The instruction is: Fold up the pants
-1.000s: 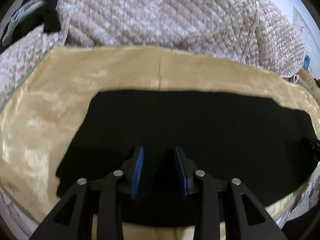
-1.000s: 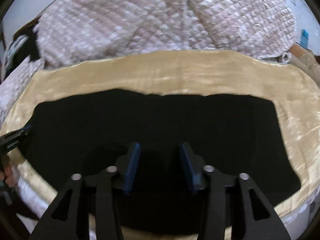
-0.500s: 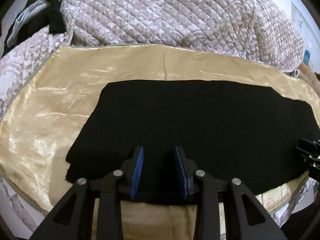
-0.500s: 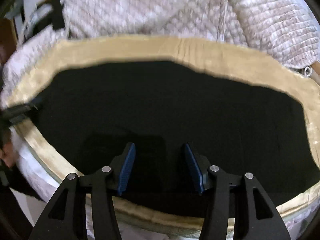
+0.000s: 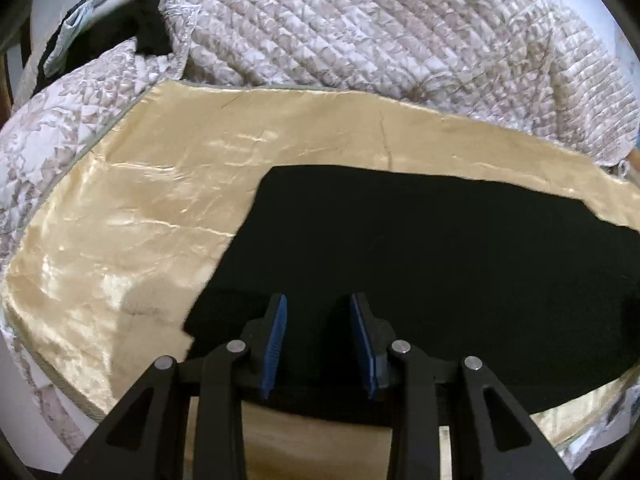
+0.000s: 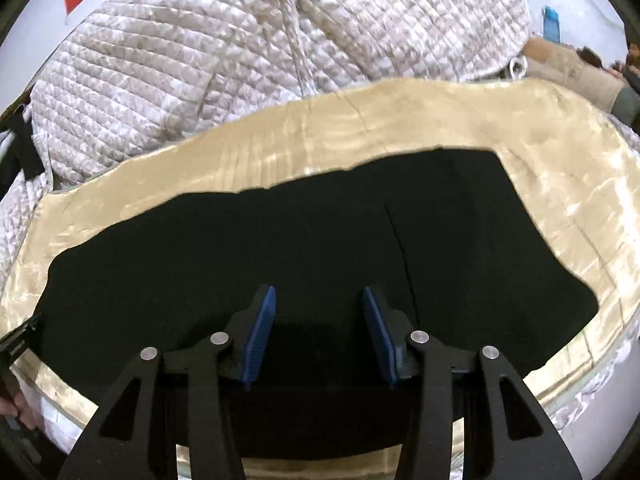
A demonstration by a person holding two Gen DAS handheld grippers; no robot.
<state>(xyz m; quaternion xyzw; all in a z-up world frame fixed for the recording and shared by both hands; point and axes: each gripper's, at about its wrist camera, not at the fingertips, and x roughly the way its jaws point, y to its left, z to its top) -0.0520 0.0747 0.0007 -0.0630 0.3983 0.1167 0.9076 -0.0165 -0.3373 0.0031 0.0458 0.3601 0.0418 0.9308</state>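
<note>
Black pants [image 5: 420,248] lie flat on a shiny gold cloth [image 5: 140,232] spread over a bed. In the right wrist view the pants [image 6: 280,248] stretch across most of the gold cloth [image 6: 560,152], with a thin crease right of centre. My left gripper [image 5: 320,312] is open and empty, over the near left end of the pants. My right gripper [image 6: 318,304] is open and empty, over the near middle of the pants. The tip of the left gripper [image 6: 20,336] shows at the right wrist view's left edge.
A quilted pale blanket [image 5: 360,32] is bunched behind the gold cloth, also in the right wrist view [image 6: 240,60]. Dark clothing [image 5: 112,32] lies at the back left. The bed's near edge [image 6: 580,392] runs just below the cloth.
My left gripper has moved left, so more gold cloth shows beside the pants. My right gripper has swung right and back. Both stayed open.
</note>
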